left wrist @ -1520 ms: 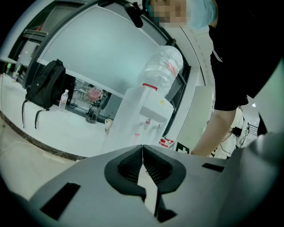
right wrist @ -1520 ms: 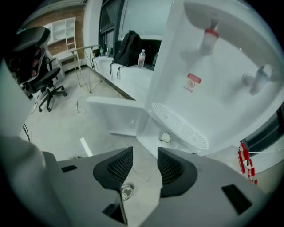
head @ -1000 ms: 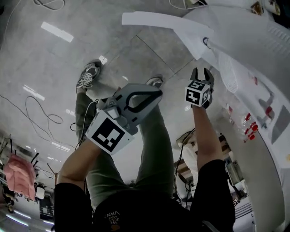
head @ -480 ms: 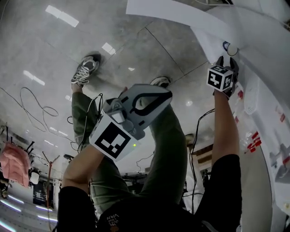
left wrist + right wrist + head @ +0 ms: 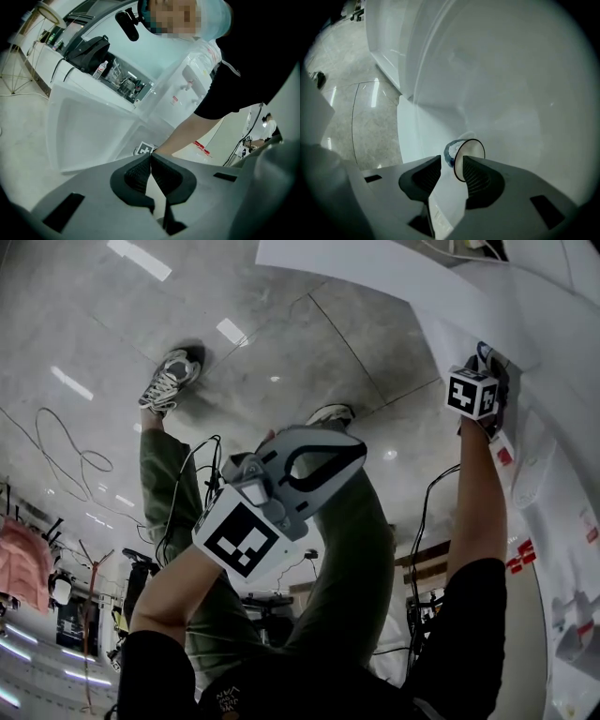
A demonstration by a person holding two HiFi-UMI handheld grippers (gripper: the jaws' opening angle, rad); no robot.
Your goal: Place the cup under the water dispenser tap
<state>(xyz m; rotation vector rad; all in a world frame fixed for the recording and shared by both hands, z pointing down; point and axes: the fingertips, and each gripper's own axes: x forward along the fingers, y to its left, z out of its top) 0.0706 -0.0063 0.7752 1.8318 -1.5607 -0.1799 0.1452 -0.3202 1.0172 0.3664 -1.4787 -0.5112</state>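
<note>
Clear blue-patterned plastic cup (image 5: 471, 150) against white water dispenser (image 5: 511, 84): probably light, thin-walled, crushable, best taken mid-wall; right gripper (image 5: 452, 159) jaws apart at its rim, left gripper (image 5: 150, 155) jaws together, empty.

The cup (image 5: 467, 151) is clear with a blue base; the dispenser (image 5: 501, 84) is white; the left gripper (image 5: 150, 157) and right gripper (image 5: 452, 161) are grey with black ribbed pads (image 5: 423, 176).
</note>
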